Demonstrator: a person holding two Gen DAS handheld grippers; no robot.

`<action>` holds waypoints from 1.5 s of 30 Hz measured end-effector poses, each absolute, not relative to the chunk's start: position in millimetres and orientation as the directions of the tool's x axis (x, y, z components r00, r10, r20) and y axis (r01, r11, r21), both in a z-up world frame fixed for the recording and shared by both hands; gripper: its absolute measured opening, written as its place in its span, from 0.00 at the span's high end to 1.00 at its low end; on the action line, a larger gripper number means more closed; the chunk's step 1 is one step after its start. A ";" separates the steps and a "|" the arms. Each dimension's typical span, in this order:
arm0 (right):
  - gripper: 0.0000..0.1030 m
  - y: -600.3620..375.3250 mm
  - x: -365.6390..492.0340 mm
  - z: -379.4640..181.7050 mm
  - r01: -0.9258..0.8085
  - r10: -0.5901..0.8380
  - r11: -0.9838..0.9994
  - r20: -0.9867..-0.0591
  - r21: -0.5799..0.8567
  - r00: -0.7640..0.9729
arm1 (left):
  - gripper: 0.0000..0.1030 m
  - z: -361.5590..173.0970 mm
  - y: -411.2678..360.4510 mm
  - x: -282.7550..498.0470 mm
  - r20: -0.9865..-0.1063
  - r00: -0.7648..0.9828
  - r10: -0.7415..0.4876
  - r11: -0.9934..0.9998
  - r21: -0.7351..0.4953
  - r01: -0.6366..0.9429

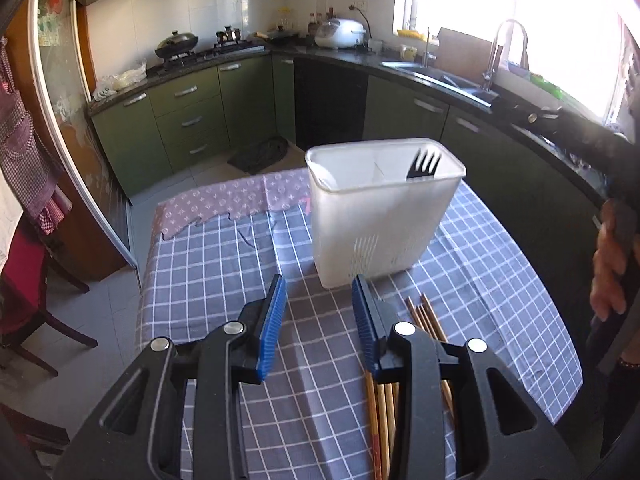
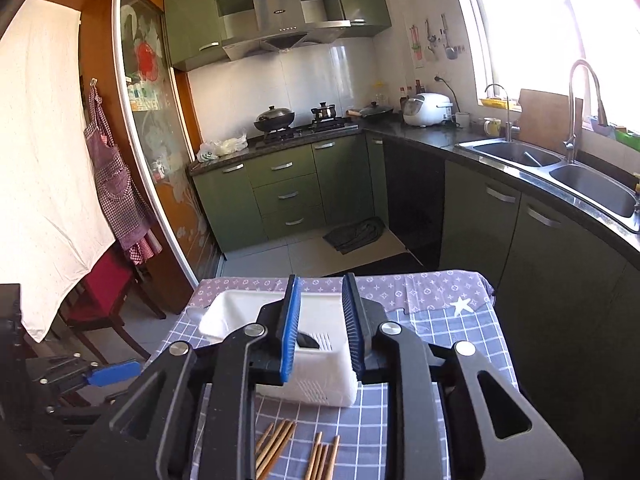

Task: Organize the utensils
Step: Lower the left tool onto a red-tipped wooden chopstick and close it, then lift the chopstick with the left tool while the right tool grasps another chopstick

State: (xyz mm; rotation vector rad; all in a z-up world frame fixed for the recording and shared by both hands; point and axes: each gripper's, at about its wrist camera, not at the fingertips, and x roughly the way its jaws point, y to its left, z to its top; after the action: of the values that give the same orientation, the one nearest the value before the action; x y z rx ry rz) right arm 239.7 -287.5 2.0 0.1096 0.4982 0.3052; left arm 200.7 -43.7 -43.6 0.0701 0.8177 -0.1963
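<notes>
A translucent white utensil holder (image 1: 380,216) stands upright on the checked tablecloth (image 1: 224,264). A black fork (image 1: 424,164) sticks up inside it, tines up, at its right end. Several wooden chopsticks (image 1: 428,316) lie on the cloth in front of the holder, partly under my left gripper's right finger. My left gripper (image 1: 319,284) is open and empty, just short of the holder. My right gripper (image 2: 320,284) hovers over the holder (image 2: 312,384), its jaws apart with nothing pressed between them; a black utensil part (image 2: 308,340) shows below them inside the holder. More chopsticks (image 2: 280,440) lie beneath.
A person's hand (image 1: 612,256) holds the other gripper at the right edge. The left gripper's blue fingertip (image 2: 116,372) shows at lower left in the right wrist view. A lilac patterned cloth (image 2: 420,288) covers the table's far end. A red chair (image 2: 104,288) stands left.
</notes>
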 end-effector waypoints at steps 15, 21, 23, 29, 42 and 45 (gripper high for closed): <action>0.76 -338.1 223.2 -84.7 -0.213 0.297 0.955 -0.733 0.209 0.611 | 0.89 -161.2 -89.9 241.7 -0.954 0.260 -0.147 0.958 -0.071 0.278; 0.76 -334.3 225.2 -94.8 -0.223 0.298 0.953 -0.756 0.204 0.583 | 0.90 -167.3 -97.3 242.1 -0.965 0.228 -0.128 0.958 -0.061 0.280; 0.76 -332.1 225.9 -95.5 -0.227 0.296 0.953 -0.761 0.199 0.577 | 0.90 -167.9 -99.3 241.0 -0.969 0.211 -0.130 0.957 -0.066 0.284; 0.76 -326.8 224.5 -98.0 -0.241 0.300 0.951 -0.772 0.194 0.561 | 0.91 -174.5 -107.8 237.4 -0.980 0.182 -0.085 0.955 -0.028 0.295; 0.76 -305.9 228.0 -134.7 -0.304 0.299 0.929 -0.911 0.210 0.286 | 0.94 -168.5 -95.9 237.1 -0.982 0.171 -0.084 0.958 -0.032 0.286; 0.85 -296.4 230.7 -152.5 -0.314 0.276 0.927 -0.941 0.206 0.197 | 0.94 -153.6 -89.3 232.8 -0.973 0.214 -0.089 0.957 -0.025 0.288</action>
State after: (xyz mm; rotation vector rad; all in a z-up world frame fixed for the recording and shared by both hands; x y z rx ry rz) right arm 230.7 -296.4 -152.5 -0.0346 1.3089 0.4130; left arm 232.8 -89.3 -153.6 0.1744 1.3314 -0.2634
